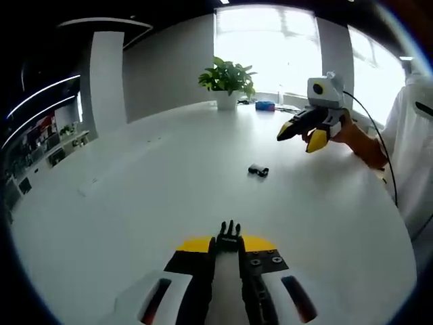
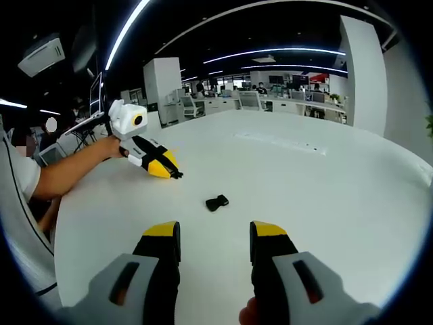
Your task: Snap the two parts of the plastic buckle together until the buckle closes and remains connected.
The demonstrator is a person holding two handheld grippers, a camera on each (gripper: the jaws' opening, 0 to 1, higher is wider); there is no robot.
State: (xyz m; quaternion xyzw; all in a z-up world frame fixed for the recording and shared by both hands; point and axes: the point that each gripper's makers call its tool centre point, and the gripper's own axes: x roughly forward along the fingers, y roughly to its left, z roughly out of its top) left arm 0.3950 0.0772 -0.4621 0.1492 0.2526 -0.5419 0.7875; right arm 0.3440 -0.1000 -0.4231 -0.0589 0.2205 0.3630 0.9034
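One half of the buckle, the pronged half (image 1: 230,233), sits pinched between our left gripper (image 1: 229,252) jaws, its dark tines poking out past the tips. In the right gripper view we see that same left gripper (image 2: 164,167) held low over the worktop (image 2: 325,196), a small dark tip just visible at its nose. The other half, the socket half (image 1: 258,170), lies loose on the white worktop (image 1: 135,203) between the two grippers, well apart from both; in the right gripper view it (image 2: 217,202) rests a little ahead of our right gripper (image 2: 215,238), whose jaws stand spread with nothing between them. From the left gripper view the right gripper (image 1: 302,137) hangs above the surface, also parted.

We judge the next step to be picking up that loose half with the right gripper, then bringing the two together. Several things could go wrong. The loose piece is small and flat, so closing the jaws on it off-centre could flick it across the smooth worktop. If we grasp it over its mouth, the prongs will have nowhere to enter. Because the pronged half is held only by its rear, pushing at an angle could twist it in the jaws and leave the latch half-seated.

A potted plant (image 1: 226,82) stands at the far edge, clear of the work.
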